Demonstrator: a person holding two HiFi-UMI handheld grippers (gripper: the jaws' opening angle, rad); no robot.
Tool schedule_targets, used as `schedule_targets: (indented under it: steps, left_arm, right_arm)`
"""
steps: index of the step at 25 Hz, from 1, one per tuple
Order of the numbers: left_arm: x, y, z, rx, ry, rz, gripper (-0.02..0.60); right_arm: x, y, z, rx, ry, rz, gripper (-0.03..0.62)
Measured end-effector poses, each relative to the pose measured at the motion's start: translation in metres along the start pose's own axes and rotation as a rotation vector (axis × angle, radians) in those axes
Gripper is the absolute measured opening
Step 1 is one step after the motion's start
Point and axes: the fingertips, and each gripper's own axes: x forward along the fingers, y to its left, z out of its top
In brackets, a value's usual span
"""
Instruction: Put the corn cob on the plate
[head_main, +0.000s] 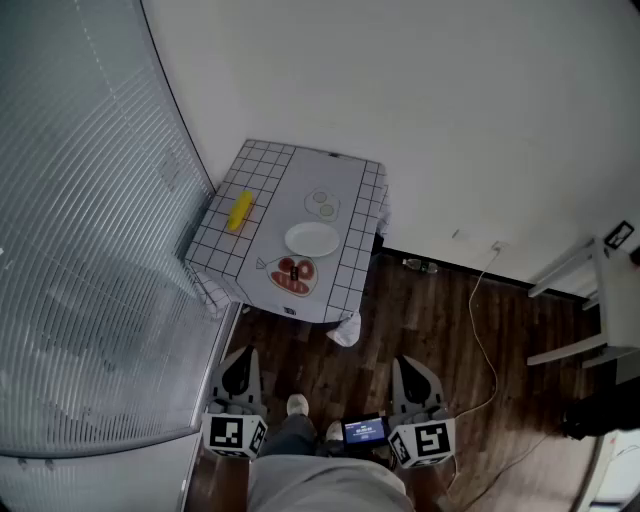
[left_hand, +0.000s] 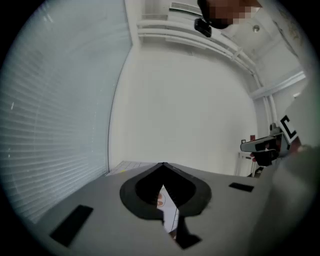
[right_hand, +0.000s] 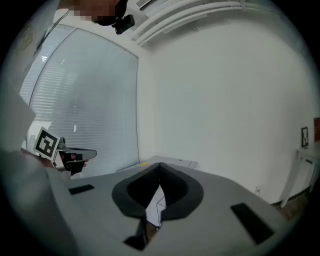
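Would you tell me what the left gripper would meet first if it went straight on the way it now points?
Likely the cloth-covered table, near its front edge; nothing shows in between, though depth is unclear.

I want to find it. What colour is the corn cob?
The corn cob is yellow, seen best in the head view.

Soft even light; dark, warped fisheye edges.
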Motion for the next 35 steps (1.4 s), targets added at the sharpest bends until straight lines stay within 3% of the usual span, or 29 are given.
schedule_targets:
  steps: [6, 12, 16, 21, 26, 35]
  left_arm:
    - [-0.024, -0.012, 0.022, 0.024, -0.055, -0.022, 0.006]
    - [-0.036, -0.011, 0.026, 0.012, -0.046, 0.026, 0.006]
    - [-0.041, -0.025, 0.03, 0.037, -0.045, 0.027, 0.006]
    - [-0.041, -0.04, 0.032, 0.054, -0.048, 0.023, 0.006]
    - [-0.037, -0.047, 0.031, 0.088, -0.029, 0.022, 0.006]
    - [-0.015, -0.044, 0.03, 0.079, -0.016, 0.032, 0.006]
  right_arm:
    - [-0.029, 0.019, -0.001, 0.008, 0.003, 0.024, 0.005]
    - [-0.037, 0.021, 0.009, -0.015, -0.028, 0.049, 0.006]
    - [-0.046, 0.015, 0.023, -0.015, -0.092, 0.061, 0.006]
    - [-0.05, 0.008, 0.019, 0.008, -0.093, 0.08, 0.006]
    - [-0.043, 0.003, 0.019, 0.021, -0.089, 0.098, 0.006]
    - [-0.014, -0.005, 0.028, -0.009, -0.088, 0.106, 0.006]
